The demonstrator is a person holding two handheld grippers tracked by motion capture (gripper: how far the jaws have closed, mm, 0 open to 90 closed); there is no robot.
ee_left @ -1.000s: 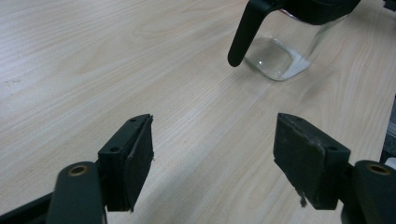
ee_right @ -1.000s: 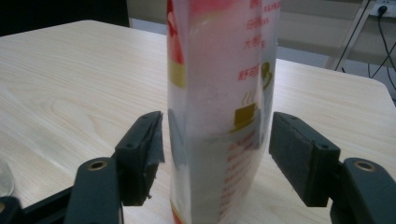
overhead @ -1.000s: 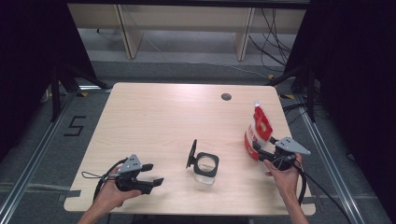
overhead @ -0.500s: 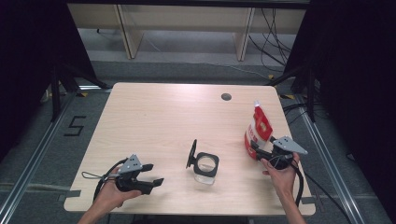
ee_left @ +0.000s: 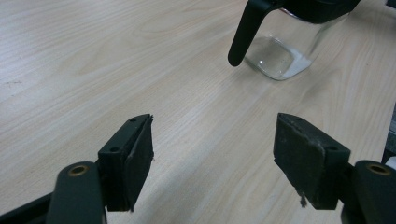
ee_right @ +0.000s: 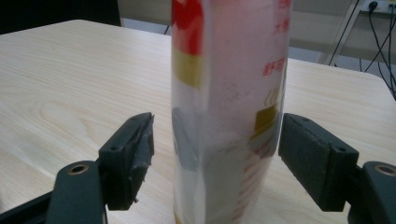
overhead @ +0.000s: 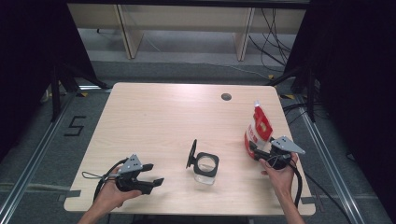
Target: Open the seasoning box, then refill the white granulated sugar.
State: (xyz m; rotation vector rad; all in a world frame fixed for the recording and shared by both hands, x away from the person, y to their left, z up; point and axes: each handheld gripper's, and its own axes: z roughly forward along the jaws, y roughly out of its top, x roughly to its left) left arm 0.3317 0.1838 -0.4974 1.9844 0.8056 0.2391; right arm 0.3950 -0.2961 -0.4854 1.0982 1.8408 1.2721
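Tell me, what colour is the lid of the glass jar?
Black; the lid stands open on the glass jar, clearest in the high view.

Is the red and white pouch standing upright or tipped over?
Upright: the red and white plastic pouch stands on its base on the wooden table, its top pointing up.

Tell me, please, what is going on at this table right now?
A person works at a wooden table with a hand-held gripper in each hand. The right hand-held gripper is at the red and white pouch, which stands upright between its jaws; they have just been opening, and the pads do not press on it. The left hand-held gripper rests open near the table's front edge, aimed toward the glass jar with its black lid flipped up.
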